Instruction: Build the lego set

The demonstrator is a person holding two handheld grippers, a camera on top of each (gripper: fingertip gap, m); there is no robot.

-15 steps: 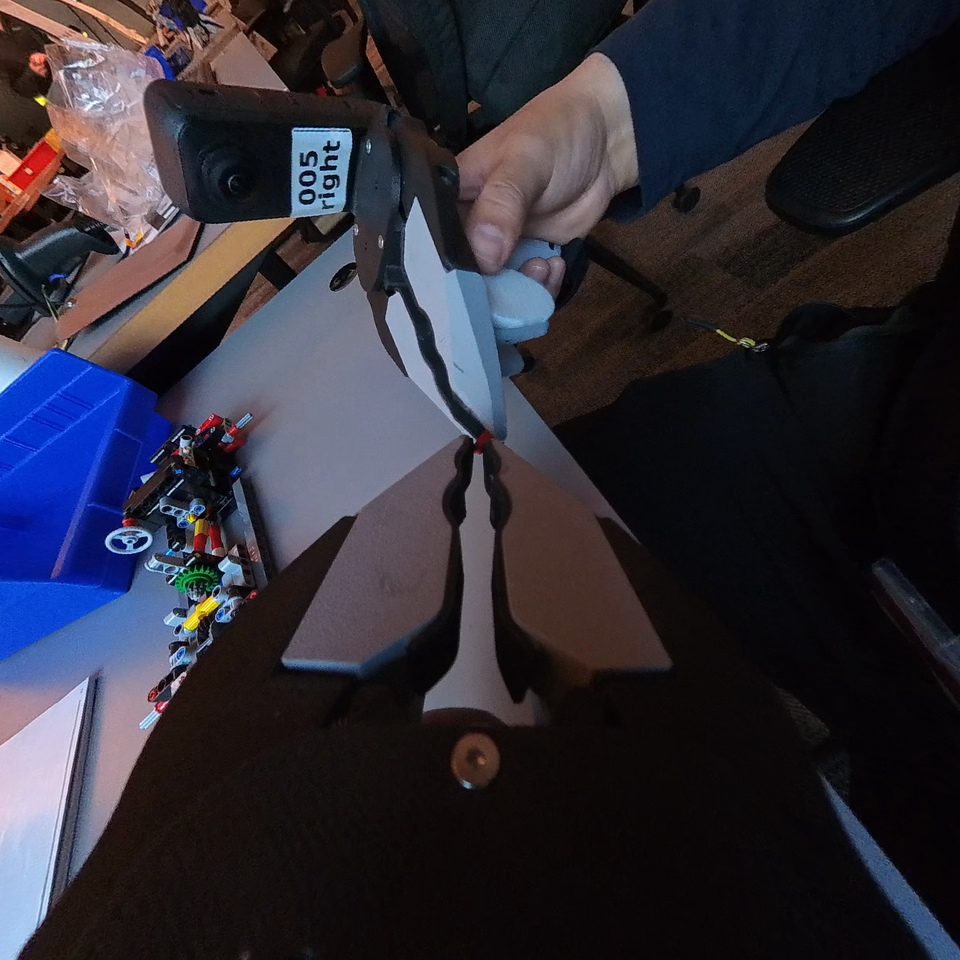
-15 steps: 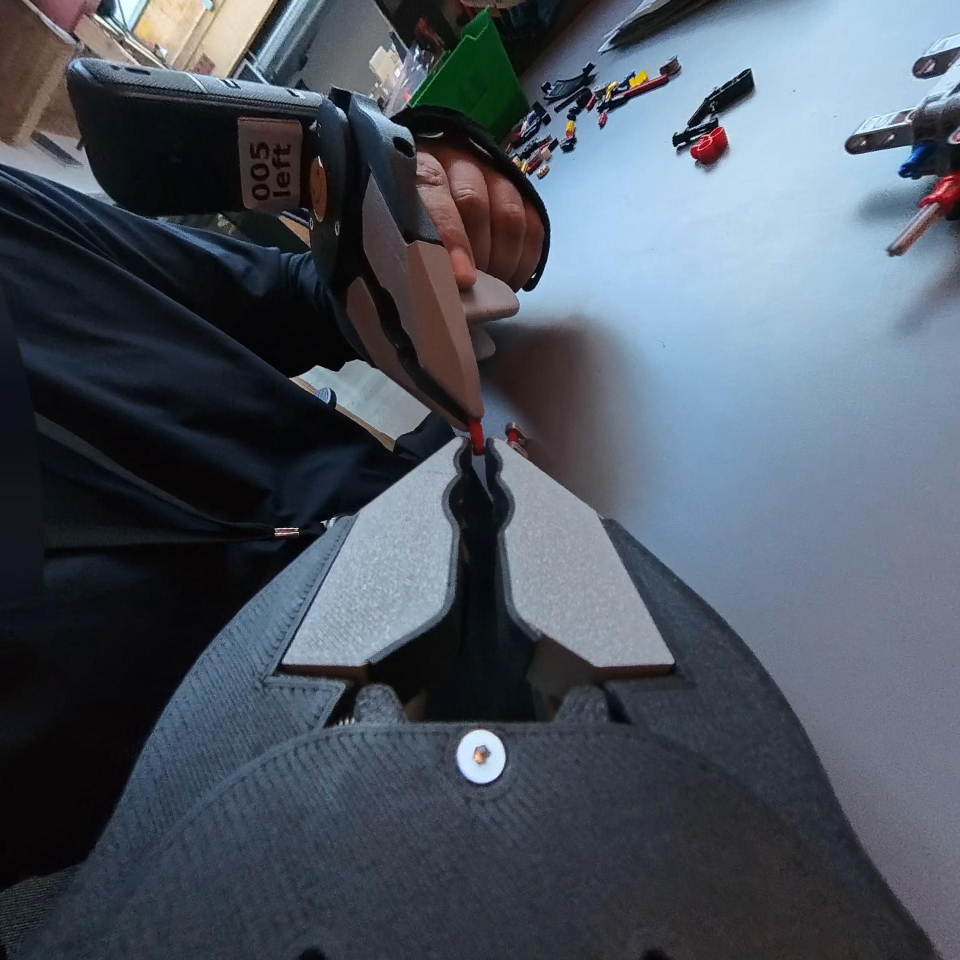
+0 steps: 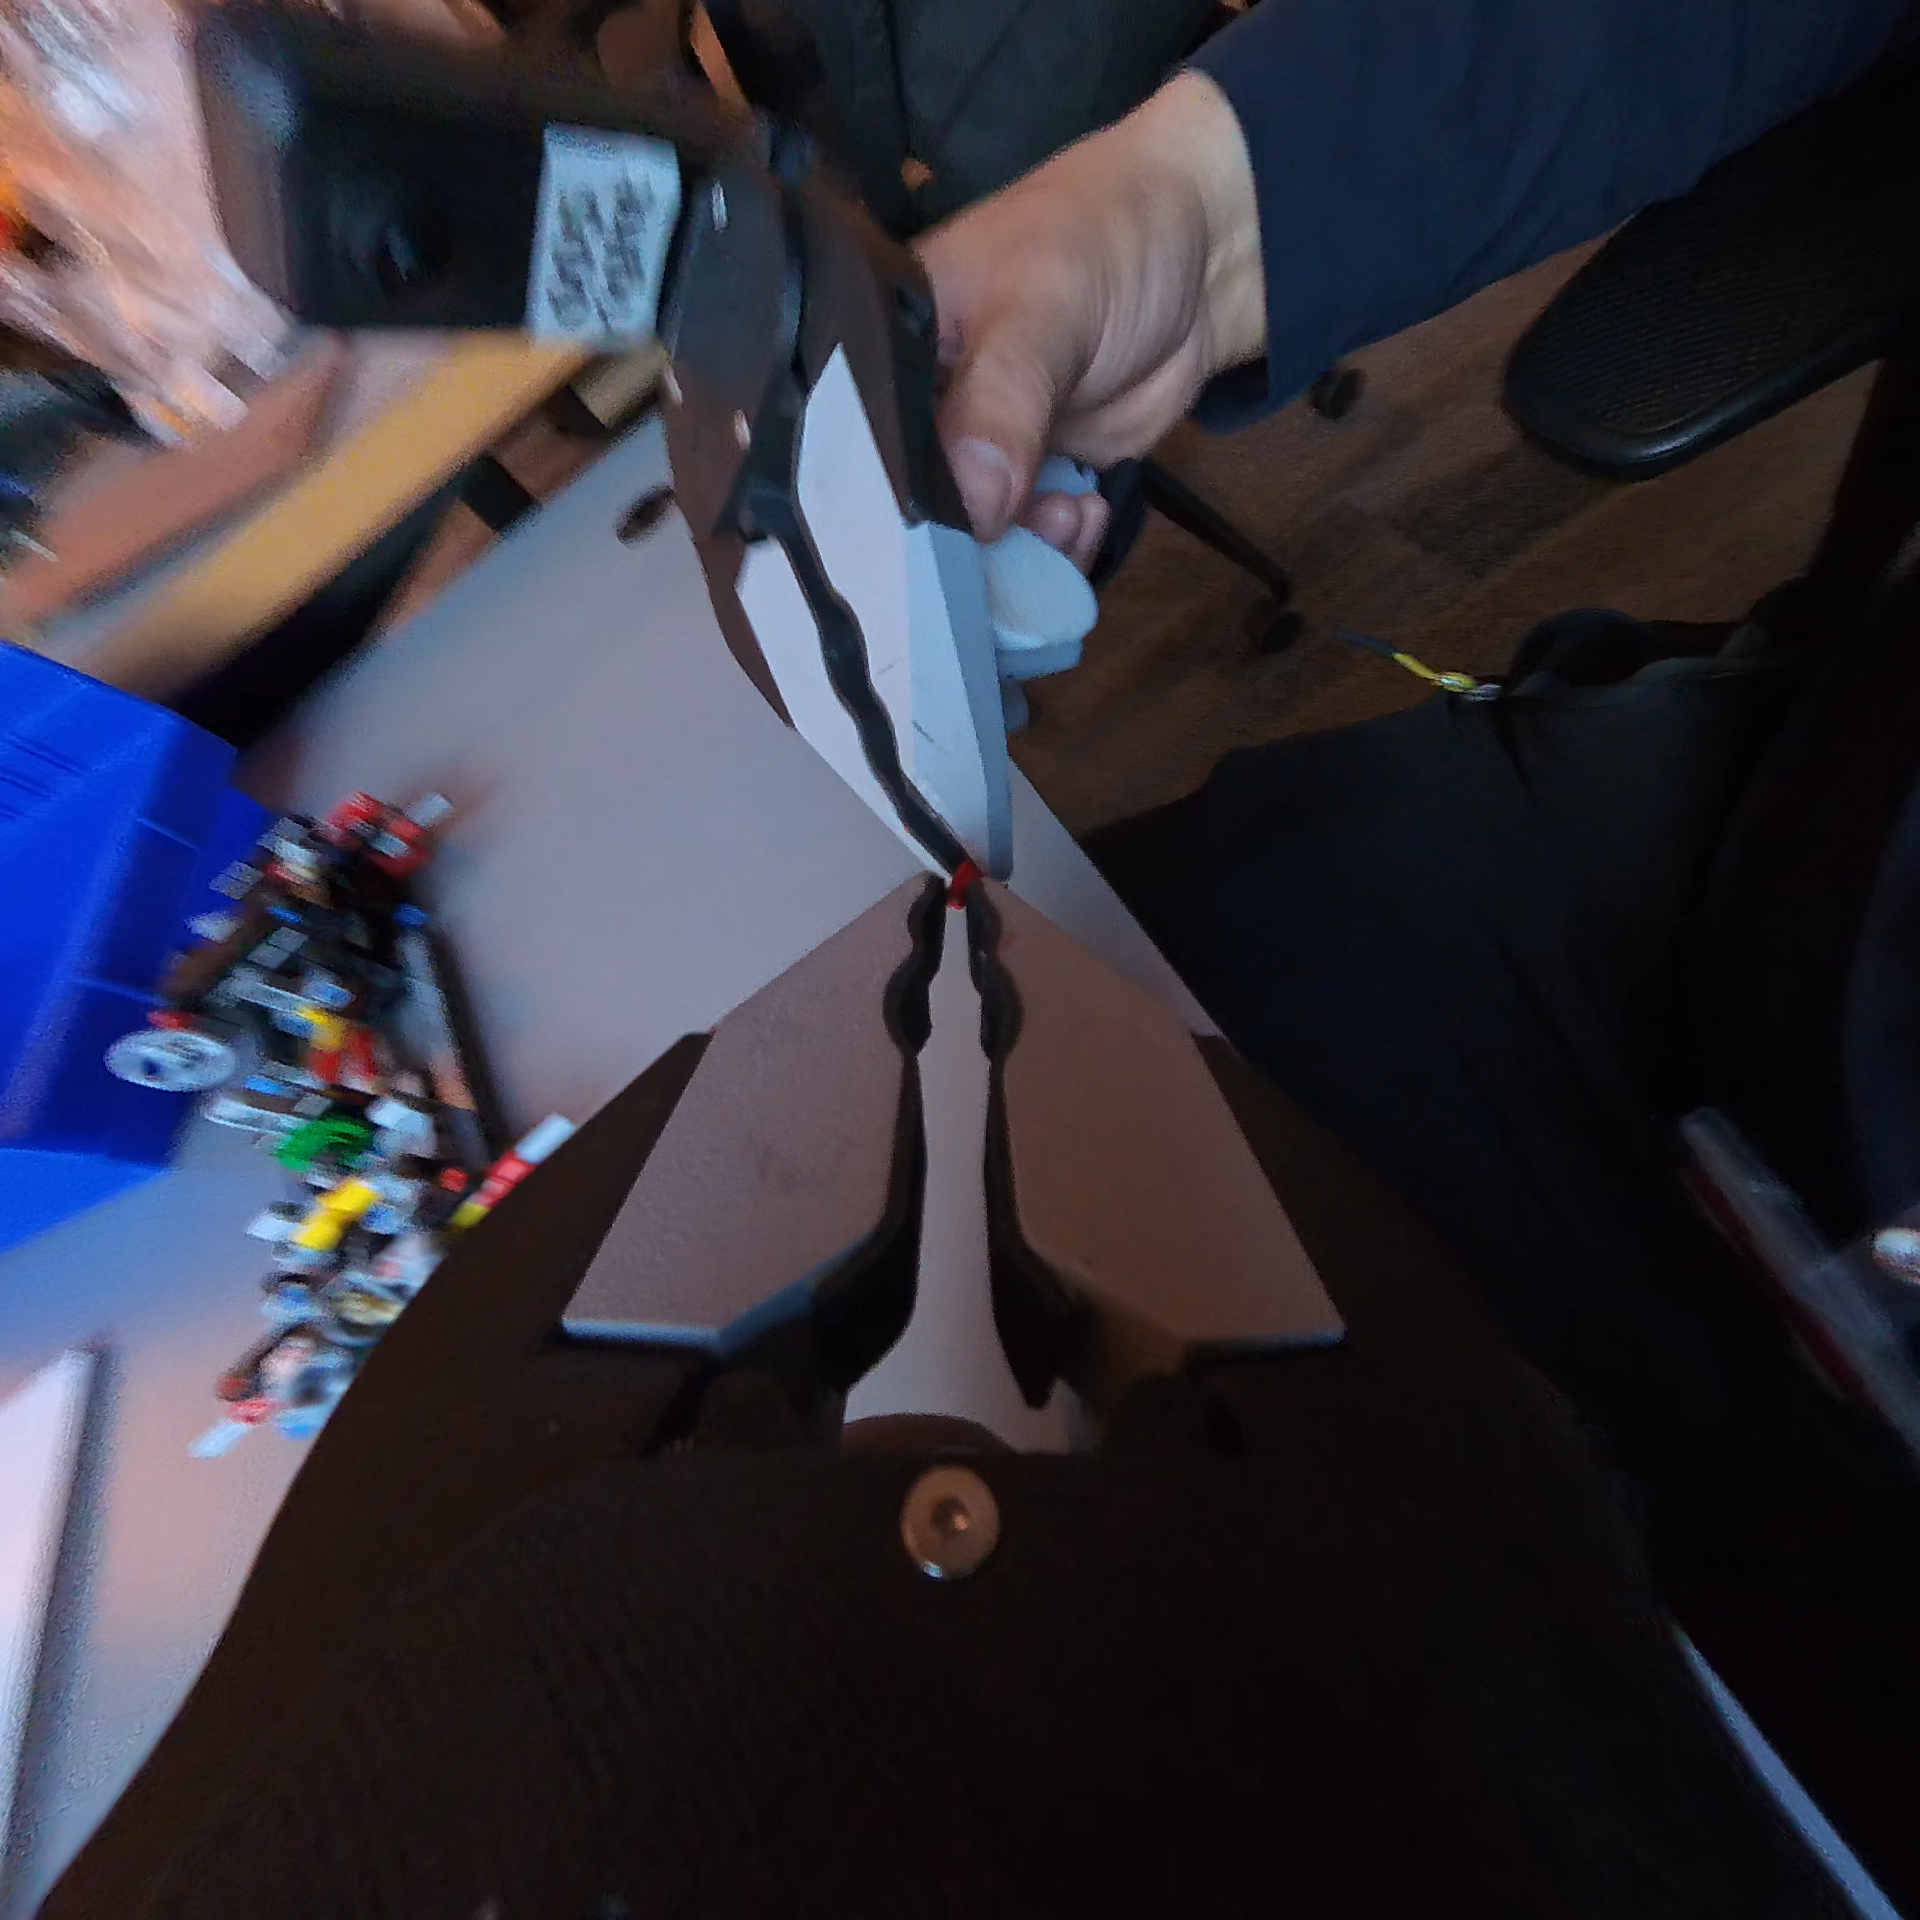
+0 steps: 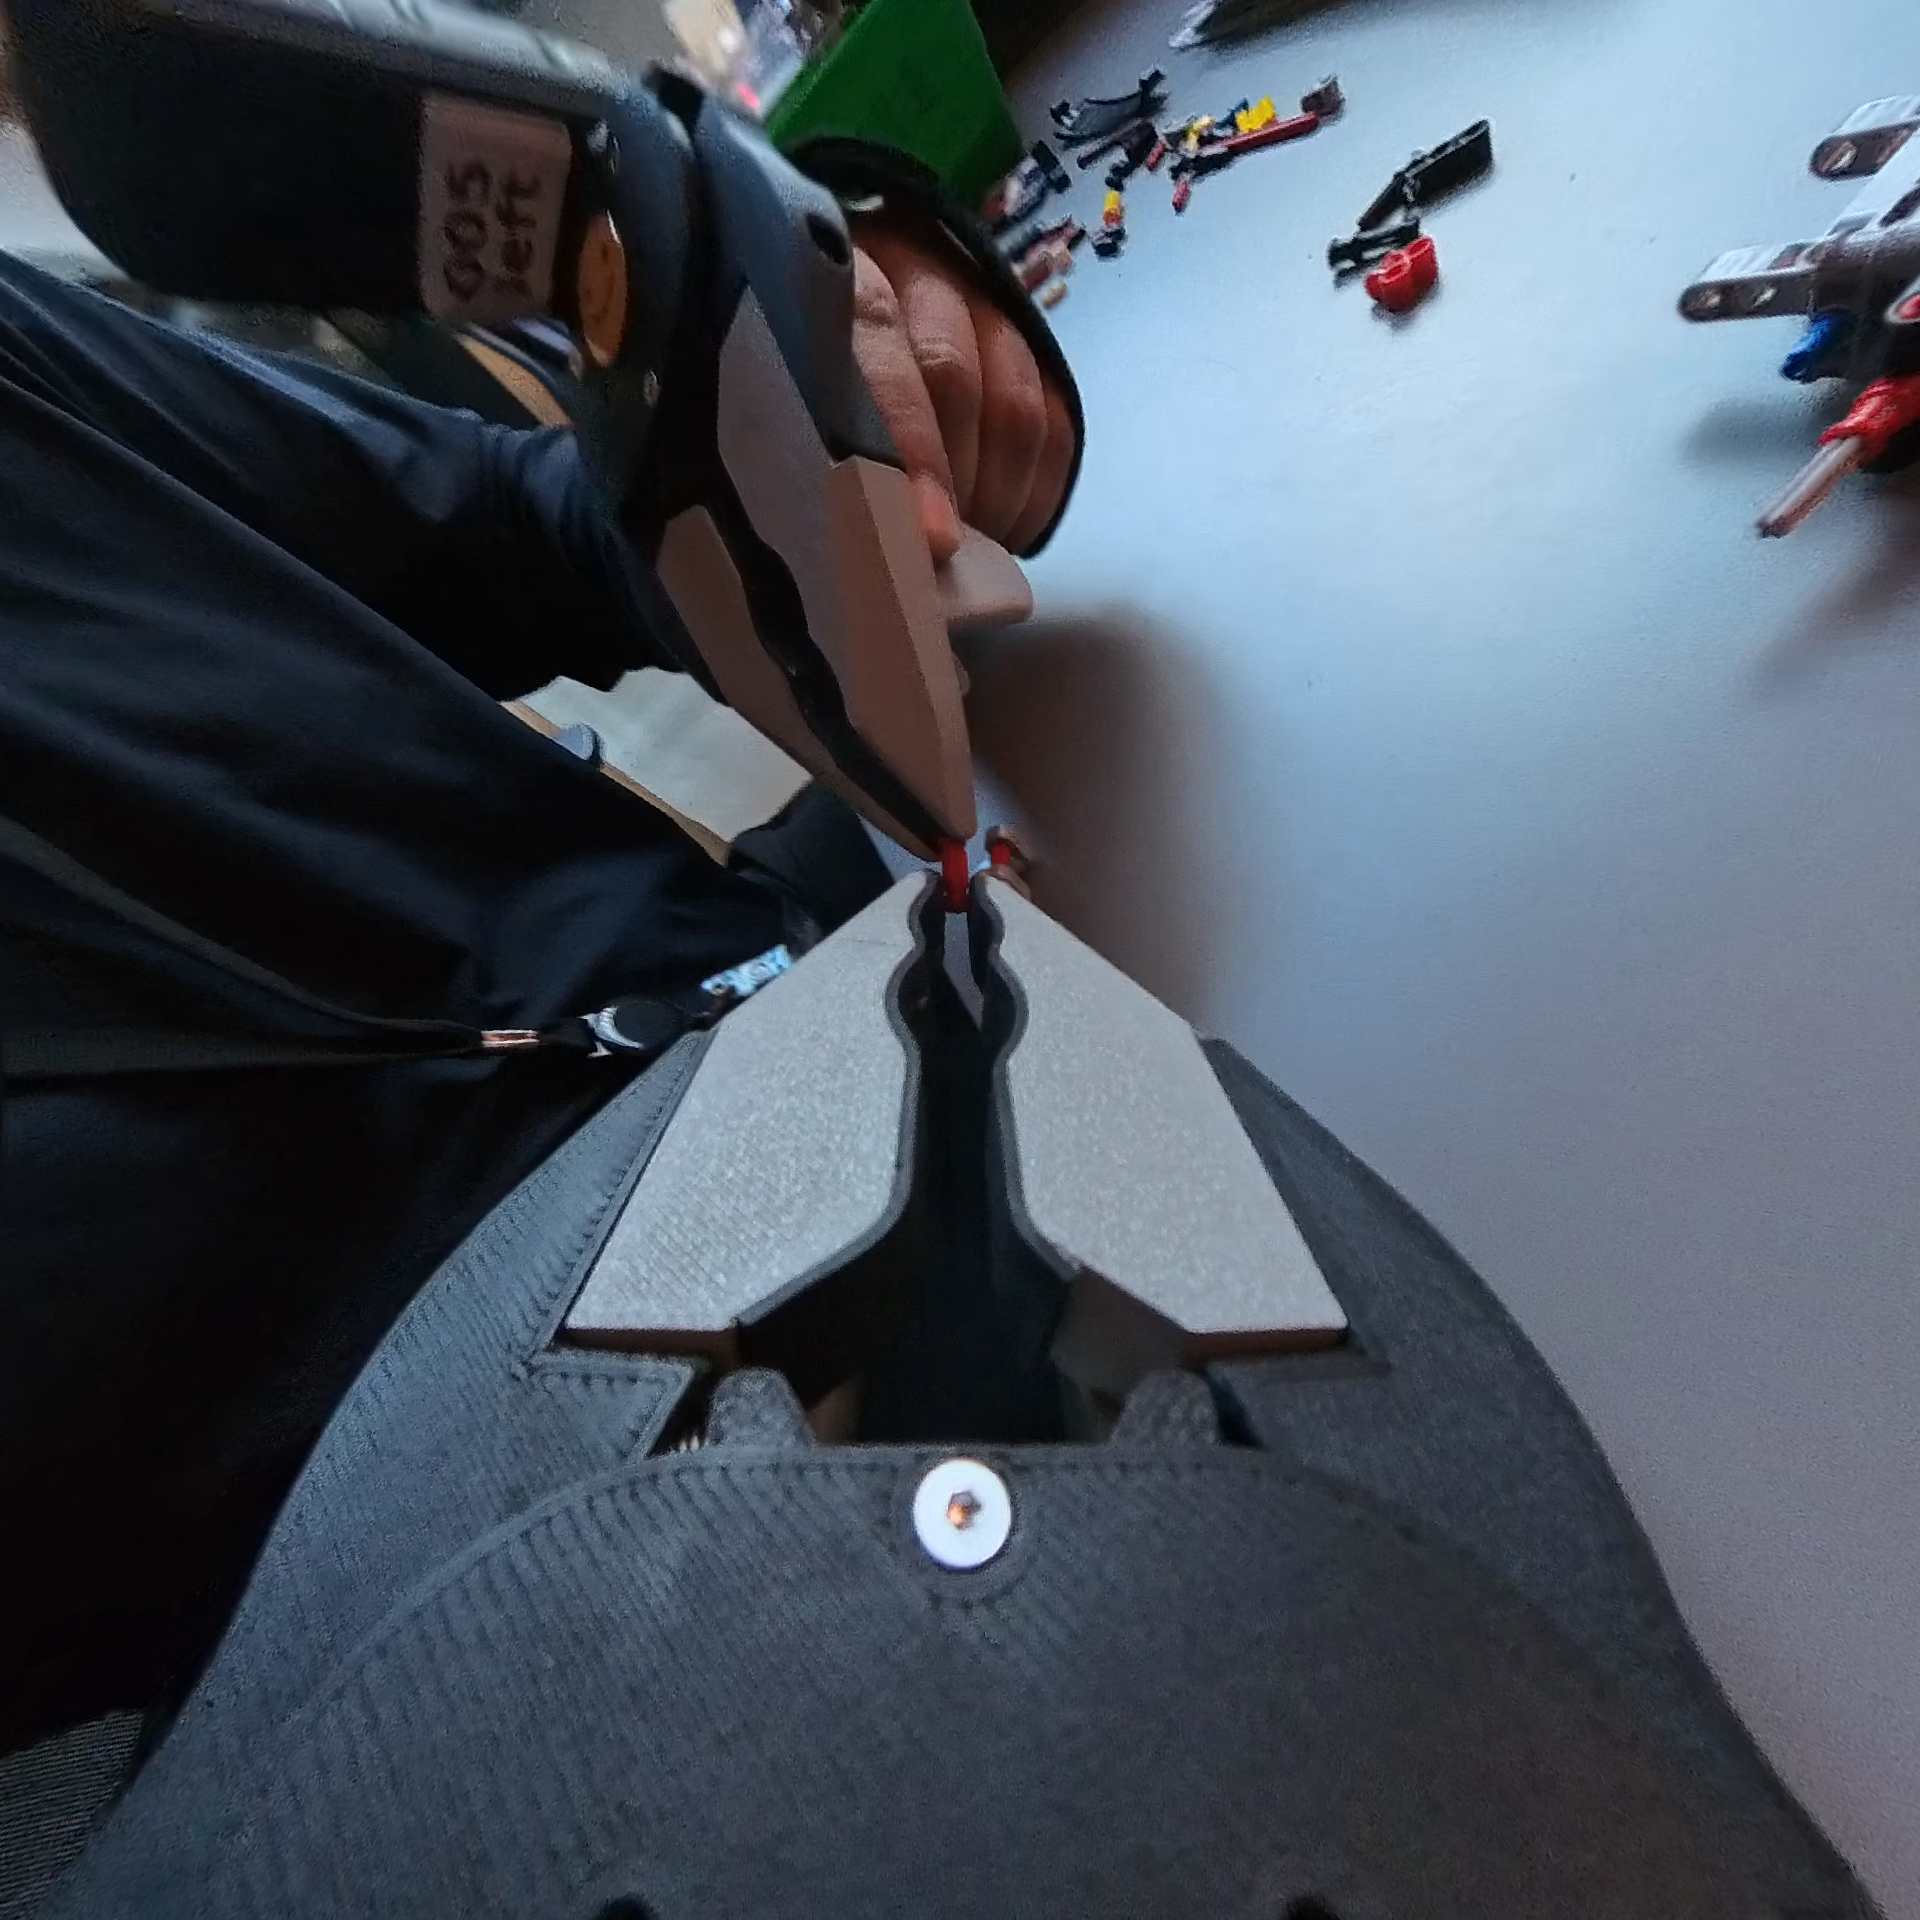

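My two grippers meet tip to tip above the near edge of the grey table [image 3: 582, 779]. In the left wrist view my left gripper [image 3: 951, 896] is shut on a small red piece [image 3: 962, 883]. The right gripper [image 3: 961, 857] comes down from above and pinches the same piece from the other end. In the right wrist view my right gripper [image 4: 951, 891] is shut on the red piece [image 4: 954, 871], and the left gripper [image 4: 948, 826] grips it from above. A second tiny red piece [image 4: 1003, 852] shows just beside the tips. A hand holds each gripper.
A blue bin [image 3: 83, 935] and a brick-built model [image 3: 301, 1039] stand at the left. A green bin [image 4: 904, 94], loose small pieces [image 4: 1174, 145], a red part [image 4: 1403, 270] and a model part [image 4: 1849, 312] lie on the table [image 4: 1455, 831]. An office chair [image 3: 1714, 343] stands beyond. Left and right tips are no more than a few centimetres apart.
Both grippers stay tip to tip on the red piece. The views have shifted slightly and are now blurred by motion.
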